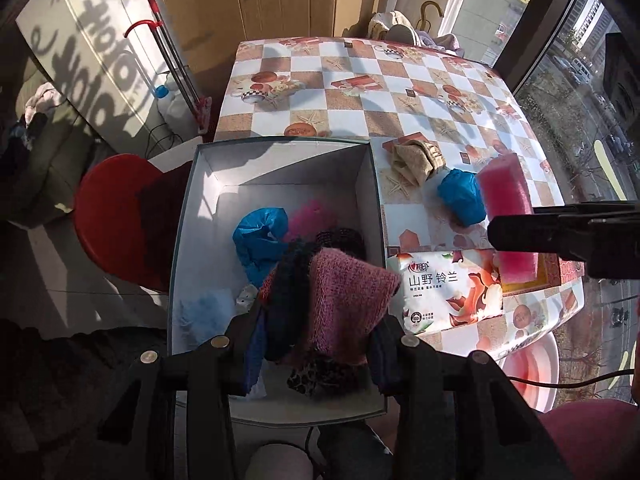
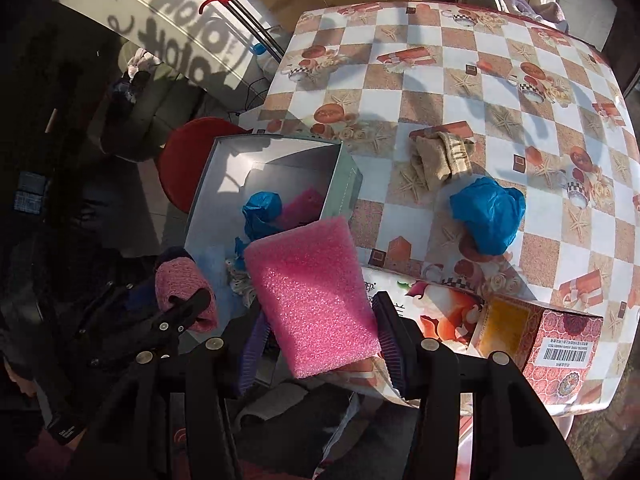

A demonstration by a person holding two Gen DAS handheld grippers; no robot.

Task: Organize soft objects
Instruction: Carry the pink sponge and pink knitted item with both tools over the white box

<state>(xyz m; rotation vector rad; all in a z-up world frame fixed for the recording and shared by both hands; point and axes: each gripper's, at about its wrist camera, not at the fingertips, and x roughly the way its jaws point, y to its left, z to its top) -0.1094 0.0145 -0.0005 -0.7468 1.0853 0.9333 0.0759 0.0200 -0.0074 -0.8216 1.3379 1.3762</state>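
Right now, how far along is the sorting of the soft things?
Done: a blue bag and other soft items lie in the box. In hand: left tool holds a knitted cloth, right tool a pink sponge. Left: beige towel and blue bundle.

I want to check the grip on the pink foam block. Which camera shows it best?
The right wrist view: the pink foam block fills the middle, clamped in the right tool. The left wrist view shows only part of the block at the right edge, behind a dark tool finger.
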